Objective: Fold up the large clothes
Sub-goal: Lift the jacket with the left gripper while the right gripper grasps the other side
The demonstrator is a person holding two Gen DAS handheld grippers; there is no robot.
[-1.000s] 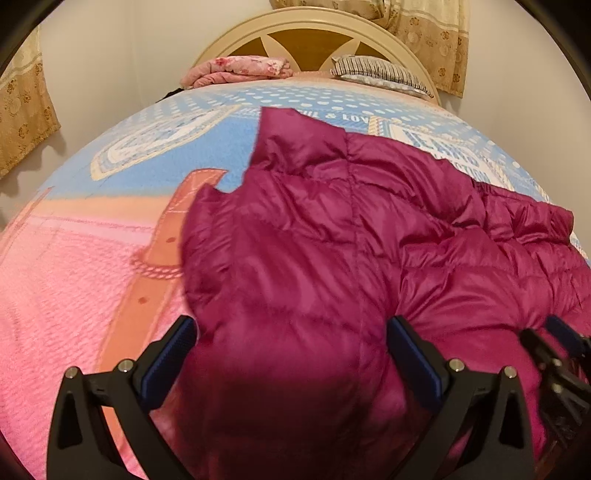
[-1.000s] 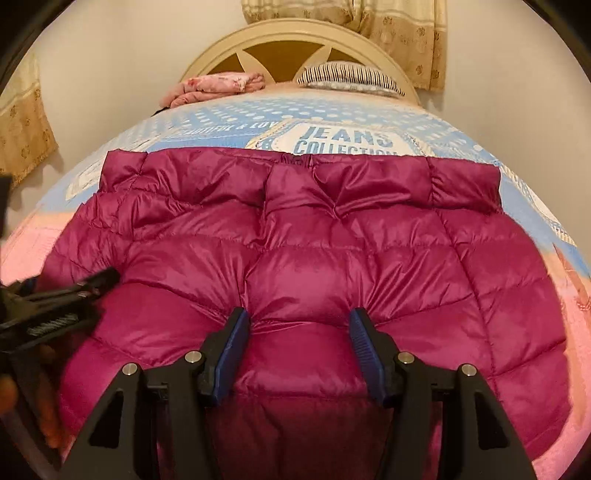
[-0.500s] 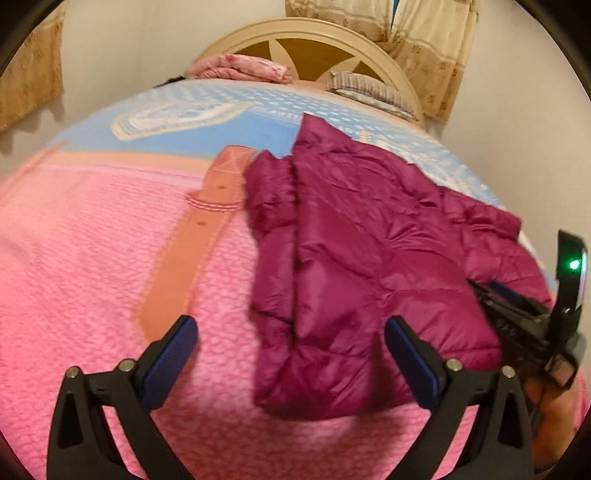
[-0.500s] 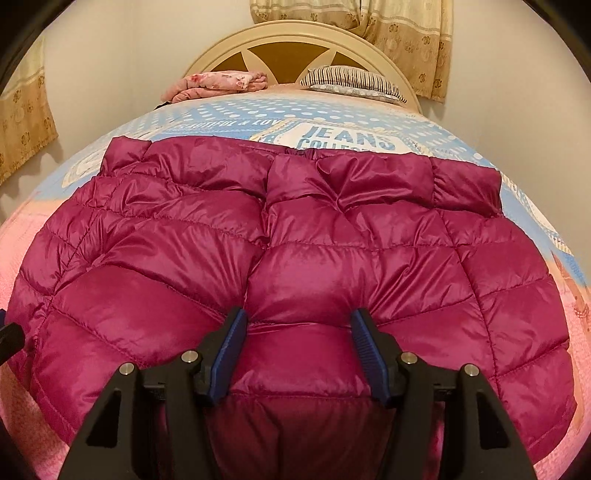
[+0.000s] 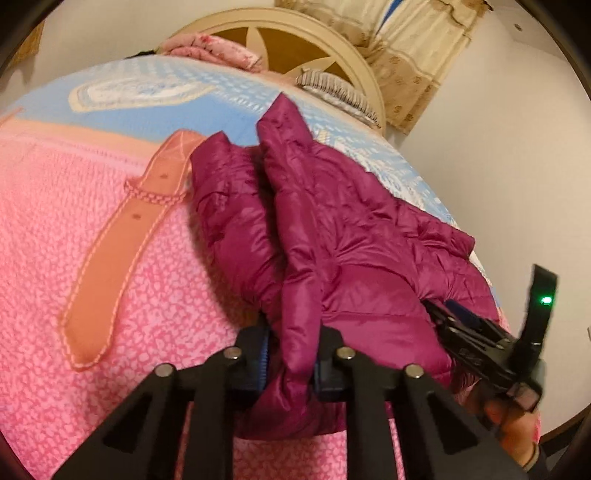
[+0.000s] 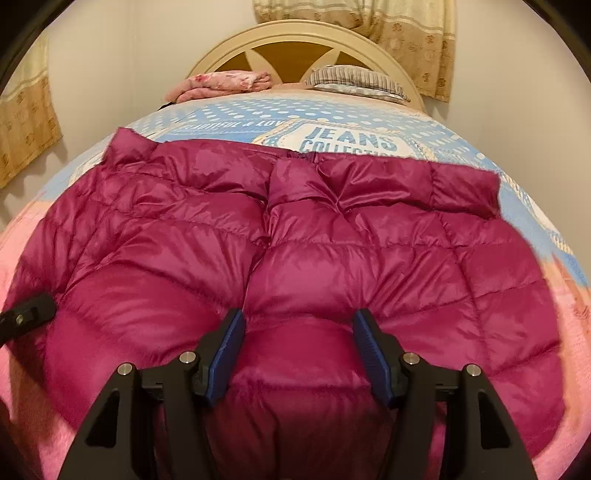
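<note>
A magenta quilted puffer jacket [image 6: 332, 258] lies spread on the bed, its collar edge toward the headboard. It also shows in the left wrist view [image 5: 343, 236]. My left gripper [image 5: 291, 358] is shut on the jacket's near left edge, with a fold of fabric pinched between its blue pads. My right gripper [image 6: 299, 350] holds the near hem bunched between its blue pads [image 6: 373, 354], the jaws partly apart around the puffy fabric. The right gripper [image 5: 480, 336] shows at the right in the left wrist view; the left gripper's tip [image 6: 26, 317] shows at the left edge of the right wrist view.
The bed has a pink and blue printed blanket [image 5: 92, 295] with a "JEANS COLLECTION" print [image 6: 347, 142]. A folded pink cloth [image 6: 225, 83] and a striped pillow [image 6: 354, 79] lie by the cream headboard [image 6: 295, 44]. Curtains [image 6: 406, 33] hang behind; walls flank the bed.
My left gripper was open and away from the jacket; it has closed on the jacket's left edge. The right gripper has kept its hold on the hem.
</note>
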